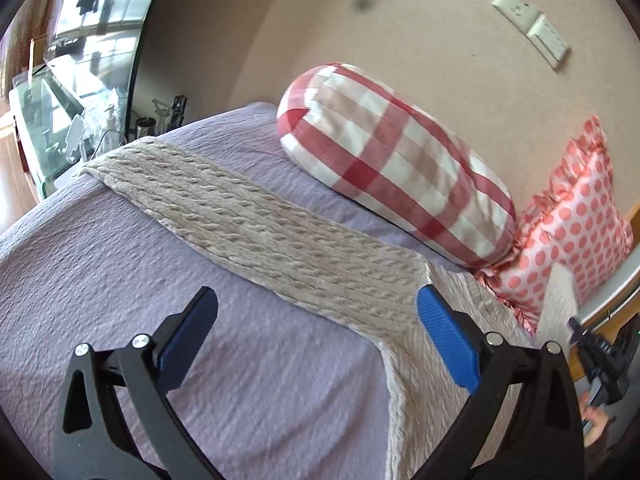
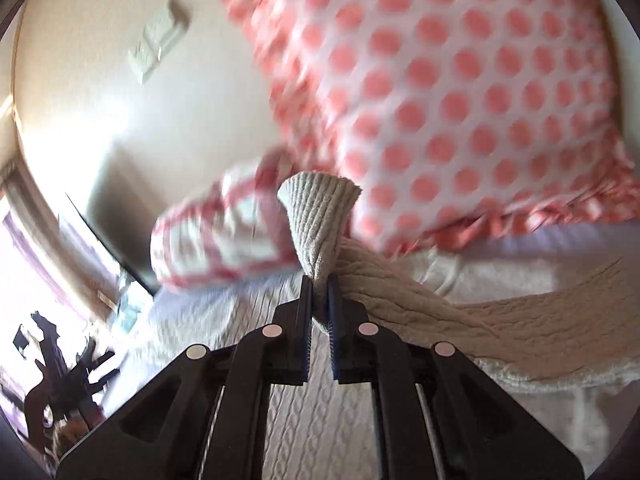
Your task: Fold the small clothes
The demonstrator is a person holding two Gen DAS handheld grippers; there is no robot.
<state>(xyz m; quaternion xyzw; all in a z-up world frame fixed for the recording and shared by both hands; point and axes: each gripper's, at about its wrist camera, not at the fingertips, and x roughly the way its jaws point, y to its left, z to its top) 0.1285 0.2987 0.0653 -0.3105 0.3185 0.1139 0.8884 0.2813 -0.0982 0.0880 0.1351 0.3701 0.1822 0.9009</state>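
Right gripper [image 2: 319, 280] — sweater cuff [image 2: 320, 204] pinched

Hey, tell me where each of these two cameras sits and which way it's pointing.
Left wrist: on the open left gripper, above the lavender bedspread, facing the red checked bolster pillow; the right gripper shows at the edge.
Right wrist: low on the right gripper, shut on the beige cable-knit garment, facing the pink polka-dot pillow.
Shared: garment, both pillows, white wall sockets.
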